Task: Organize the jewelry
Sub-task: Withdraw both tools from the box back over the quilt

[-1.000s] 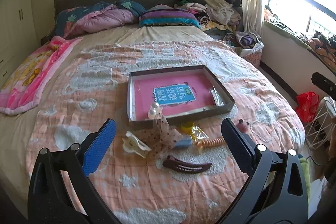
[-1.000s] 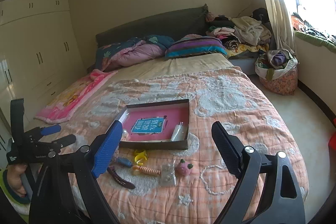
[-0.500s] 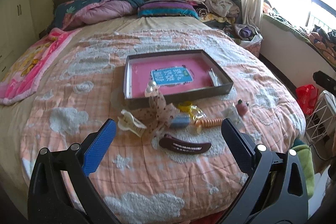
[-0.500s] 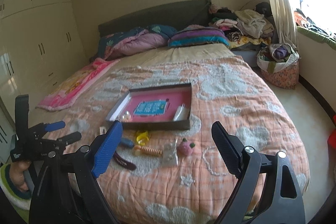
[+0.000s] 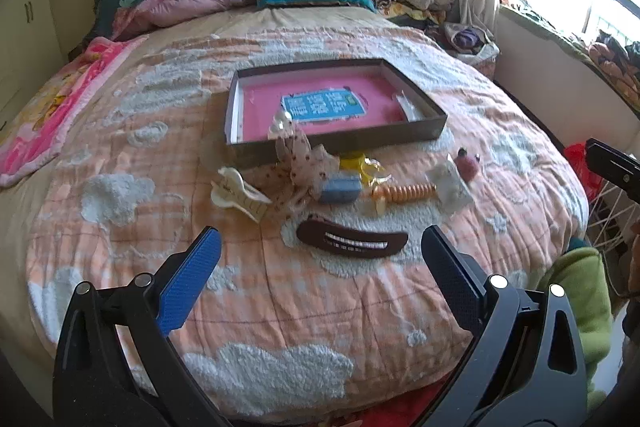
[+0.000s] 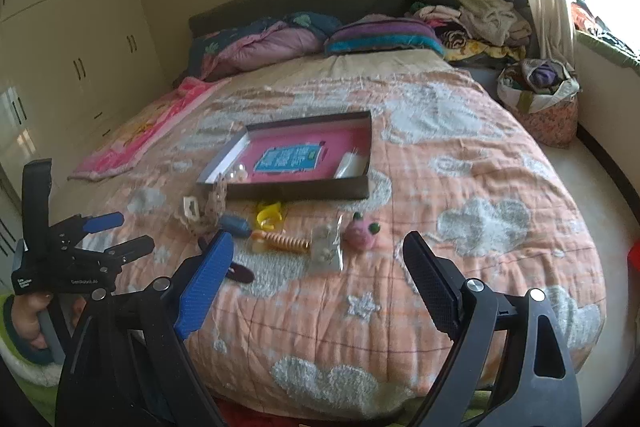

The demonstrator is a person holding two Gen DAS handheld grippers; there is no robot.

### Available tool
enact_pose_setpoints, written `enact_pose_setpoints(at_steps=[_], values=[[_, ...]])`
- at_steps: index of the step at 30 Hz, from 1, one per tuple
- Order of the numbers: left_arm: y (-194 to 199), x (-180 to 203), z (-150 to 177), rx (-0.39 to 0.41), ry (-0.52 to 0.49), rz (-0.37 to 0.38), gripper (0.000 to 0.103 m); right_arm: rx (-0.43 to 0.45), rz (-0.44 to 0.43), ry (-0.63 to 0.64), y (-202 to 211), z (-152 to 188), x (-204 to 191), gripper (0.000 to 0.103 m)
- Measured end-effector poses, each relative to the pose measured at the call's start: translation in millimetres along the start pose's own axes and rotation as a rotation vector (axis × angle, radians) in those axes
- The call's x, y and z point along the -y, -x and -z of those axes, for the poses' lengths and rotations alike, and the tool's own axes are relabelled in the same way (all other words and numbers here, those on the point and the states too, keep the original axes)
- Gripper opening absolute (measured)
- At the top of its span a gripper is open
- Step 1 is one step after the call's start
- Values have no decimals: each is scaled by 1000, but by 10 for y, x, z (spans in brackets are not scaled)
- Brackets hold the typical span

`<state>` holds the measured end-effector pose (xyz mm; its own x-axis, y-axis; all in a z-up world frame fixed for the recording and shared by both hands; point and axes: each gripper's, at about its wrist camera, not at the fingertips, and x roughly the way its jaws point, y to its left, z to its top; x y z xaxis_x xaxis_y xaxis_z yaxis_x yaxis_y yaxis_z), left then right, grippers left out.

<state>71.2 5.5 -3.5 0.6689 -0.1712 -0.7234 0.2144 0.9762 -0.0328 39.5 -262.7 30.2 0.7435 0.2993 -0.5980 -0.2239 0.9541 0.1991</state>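
just beyond the spread left hand-held gripper, seemingly apart, brown hair clip.

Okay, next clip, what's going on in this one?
A person holds a gripper in each hand over a bed with a peach cloud-patterned quilt. Both the left gripper and right gripper are open and empty. Hair accessories lie loose on the quilt: a dark brown barrette, a cream claw clip and an orange spiral hair tie. Behind them sits a shallow dark box with a pink lining. Nothing is grasped yet.
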Motion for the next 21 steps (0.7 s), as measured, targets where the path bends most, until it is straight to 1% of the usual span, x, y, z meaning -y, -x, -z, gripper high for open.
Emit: enact_pose_setpoints(at_steps=[6,11,15,21], values=[[-152,-39,153,-42,11,4,94,-59,-7,3,-211,130,2,86],[-248,-87,244,-51,22,13,94,-106,-15,16,-394,230,-35,86],[-321,-139,246,-52,37,20,94,-138,-18,24,-539,293,-63,86],[-474,-182,154,-64,50,40,94,-184,-24,36,-786,353,-76,86]])
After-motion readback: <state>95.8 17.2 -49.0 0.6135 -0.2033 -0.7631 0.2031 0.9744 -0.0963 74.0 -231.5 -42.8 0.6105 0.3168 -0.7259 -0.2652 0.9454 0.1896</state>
